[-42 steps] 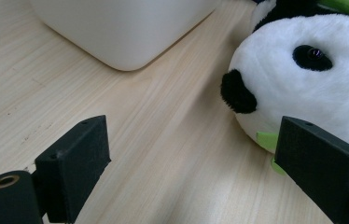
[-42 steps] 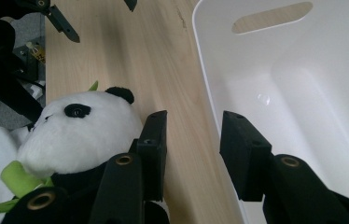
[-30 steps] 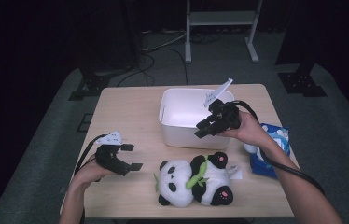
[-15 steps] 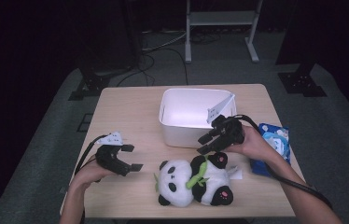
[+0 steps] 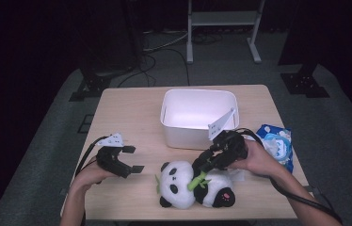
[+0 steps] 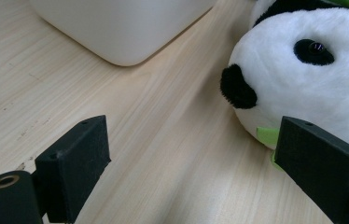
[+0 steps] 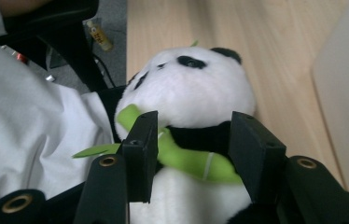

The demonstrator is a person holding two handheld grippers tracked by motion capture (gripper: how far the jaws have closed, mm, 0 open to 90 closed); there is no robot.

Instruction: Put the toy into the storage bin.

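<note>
My right tool (image 5: 202, 165) has just been opening wider, and its jaws now sit around the toy panda (image 5: 183, 184) without pinching it. The panda lies on the desk (image 5: 132, 113), near the white box (image 5: 197, 115). My left tool (image 5: 132, 160) waits, open. No lifting yet.

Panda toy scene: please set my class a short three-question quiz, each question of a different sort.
1. True or false: the panda toy lies inside the white bin.
2. Which thing lies on the table's right edge? A) blue packet B) red cup C) metal spoon
3. Fill in: the right gripper is lowered over the panda's green ______.

Key
1. False: it lies on the table, in front of the bin.
2. A: the blue packet.
3. Bamboo; the fingers straddle it, not yet pressing. The left gripper rests open beside the panda.
</note>
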